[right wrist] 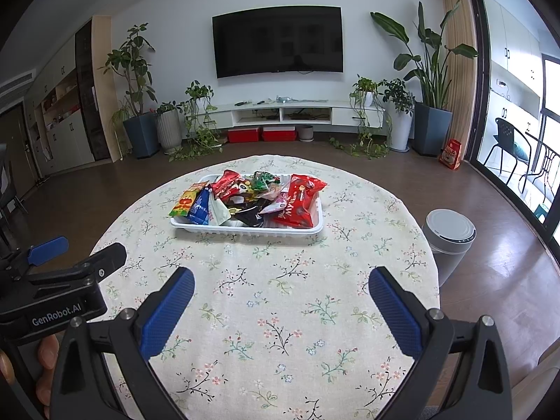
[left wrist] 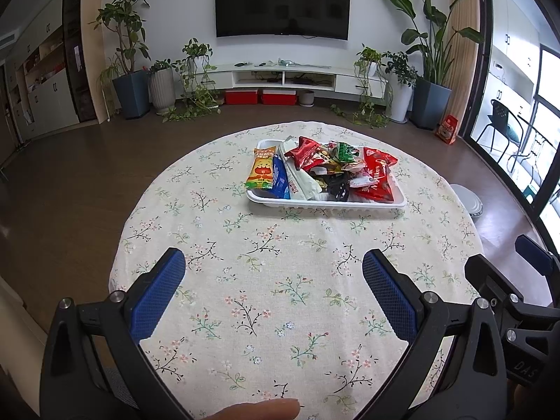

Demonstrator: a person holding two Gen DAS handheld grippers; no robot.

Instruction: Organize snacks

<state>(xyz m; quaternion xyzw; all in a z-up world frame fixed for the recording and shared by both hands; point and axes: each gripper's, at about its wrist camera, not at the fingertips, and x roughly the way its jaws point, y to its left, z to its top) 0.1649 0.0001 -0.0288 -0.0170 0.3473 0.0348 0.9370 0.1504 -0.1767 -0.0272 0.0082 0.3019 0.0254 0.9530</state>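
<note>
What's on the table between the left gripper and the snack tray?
Only bare floral tablecloth lies between the left gripper and the snack tray, per the left wrist view.

White tray (left wrist: 325, 204) on the floral table, heaped with colourful snack packets (left wrist: 322, 168).

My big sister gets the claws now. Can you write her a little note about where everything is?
Left claw: open, holding nothing, hovering over the near part of the table.
Right claw: open, holding nothing, also above the near part.
Snacks: all piled in the white tray on the far side of the table, from the orange packet at its left end to the big red bag at its right end. No snack lies loose on the flowery cloth.
Done: everything seems gathered in the tray.
Left: maybe tidy the heap; the orange packet hangs over the tray's edge.
</note>
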